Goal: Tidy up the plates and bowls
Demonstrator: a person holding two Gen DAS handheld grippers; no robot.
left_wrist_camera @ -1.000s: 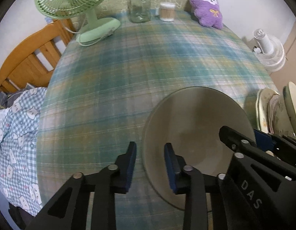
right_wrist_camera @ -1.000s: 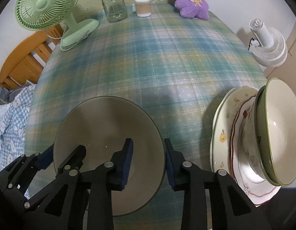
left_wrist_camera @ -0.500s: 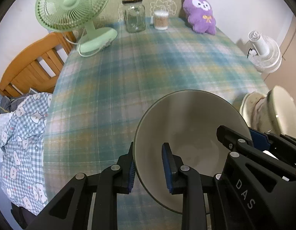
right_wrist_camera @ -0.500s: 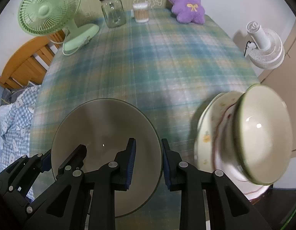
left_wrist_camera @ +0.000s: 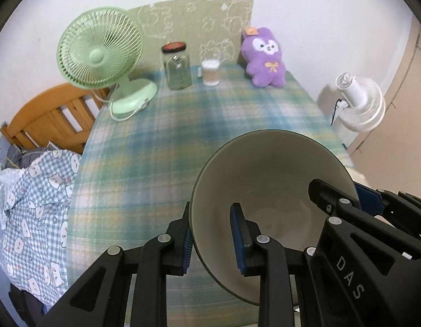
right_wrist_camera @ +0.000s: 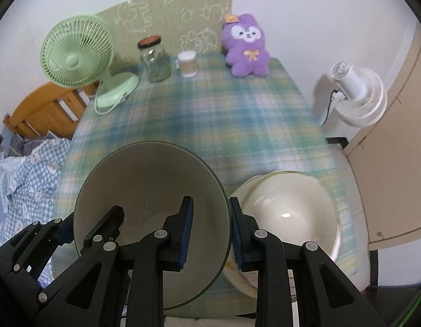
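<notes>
grip: your left gripper [left_wrist_camera: 211, 241] and right gripper [right_wrist_camera: 210, 234] each pinch the bowl [right_wrist_camera: 152, 204] rim | target: stack [right_wrist_camera: 289, 218] at surface's near right edge, nearest your right hand

The grey bowl [left_wrist_camera: 270, 179], flat on the plaid surface [left_wrist_camera: 183, 141] a second ago, now hangs lifted and tilted, its rim pinched by the left hand-held gripper [left_wrist_camera: 211, 238] and right hand-held gripper [right_wrist_camera: 210, 233], which were earlier unclamped.

Your big bowl [right_wrist_camera: 145, 188] is above the table [right_wrist_camera: 237, 125]; the other bowl [right_wrist_camera: 289, 207] sits right of it, the jar [right_wrist_camera: 155, 60] far behind.
</notes>
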